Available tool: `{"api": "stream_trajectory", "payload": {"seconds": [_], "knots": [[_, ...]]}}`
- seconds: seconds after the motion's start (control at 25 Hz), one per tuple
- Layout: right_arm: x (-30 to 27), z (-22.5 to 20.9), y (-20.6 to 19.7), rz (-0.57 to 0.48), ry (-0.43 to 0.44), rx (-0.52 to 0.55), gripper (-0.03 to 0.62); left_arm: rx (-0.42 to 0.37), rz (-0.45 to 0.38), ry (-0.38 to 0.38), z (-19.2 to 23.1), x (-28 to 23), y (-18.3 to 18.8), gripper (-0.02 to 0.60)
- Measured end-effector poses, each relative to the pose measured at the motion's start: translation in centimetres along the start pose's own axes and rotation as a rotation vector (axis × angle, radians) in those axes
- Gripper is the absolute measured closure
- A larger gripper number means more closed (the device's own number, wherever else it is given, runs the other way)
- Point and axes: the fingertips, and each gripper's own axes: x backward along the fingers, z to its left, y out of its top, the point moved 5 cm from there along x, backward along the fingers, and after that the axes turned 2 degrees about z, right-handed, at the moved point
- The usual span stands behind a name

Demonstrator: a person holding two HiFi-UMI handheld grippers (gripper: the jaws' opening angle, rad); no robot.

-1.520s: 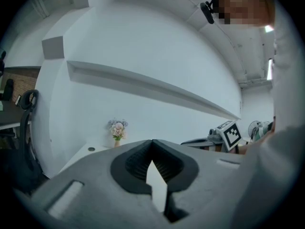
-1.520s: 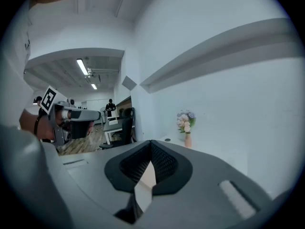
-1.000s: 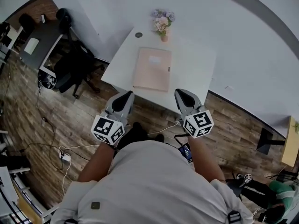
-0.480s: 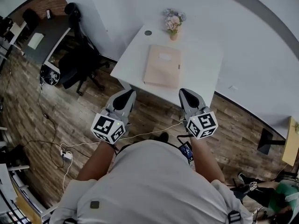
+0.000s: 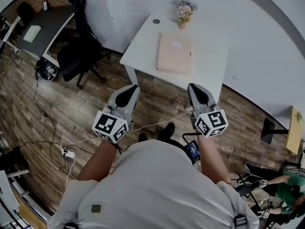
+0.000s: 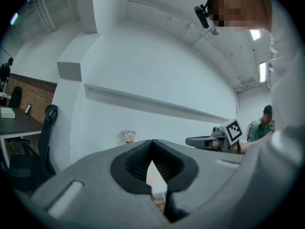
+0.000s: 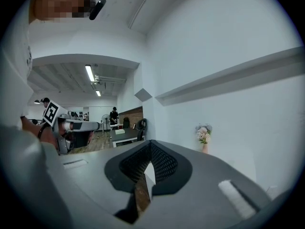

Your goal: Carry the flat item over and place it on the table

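The flat pink item (image 5: 175, 54) lies on the white table (image 5: 209, 68), nothing touching it. My left gripper (image 5: 131, 88) and right gripper (image 5: 194, 88) hang side by side over the wooden floor, short of the table's near edge and pointing at it. Both are shut with nothing between their jaws. In the left gripper view the left gripper (image 6: 152, 142) has its tips meeting, and the right gripper (image 6: 209, 140) shows beside it. The right gripper view shows the right gripper (image 7: 150, 143) closed to a point as well.
A vase of flowers (image 5: 184, 12) and a small dark disc (image 5: 156, 21) stand at the table's far end by the wall. A black office chair (image 5: 78, 46) and a dark desk (image 5: 45, 27) are at the left. Cables (image 5: 66, 152) cross the floor.
Both grippers have drawn back from the table's near edge; a strip of floor now lies between them and it. The pink item has stayed on the table.
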Motion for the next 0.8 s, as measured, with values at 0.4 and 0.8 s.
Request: {"api": "stream_trajectory", "payload": {"seconds": [0.4, 0.8], "knots": [[3.3, 5.0, -0.2, -0.006, -0.055, 0.009, 0.585, 0.001, -0.017, -0.059, -0.7, 4.0, -0.3, 0.581], [7.7, 4.4, -0.3, -0.023, -0.039, 0.026, 0.585, -0.026, -0.041, -0.057, -5.4, 3.9, -0.4, 0.581]]}}
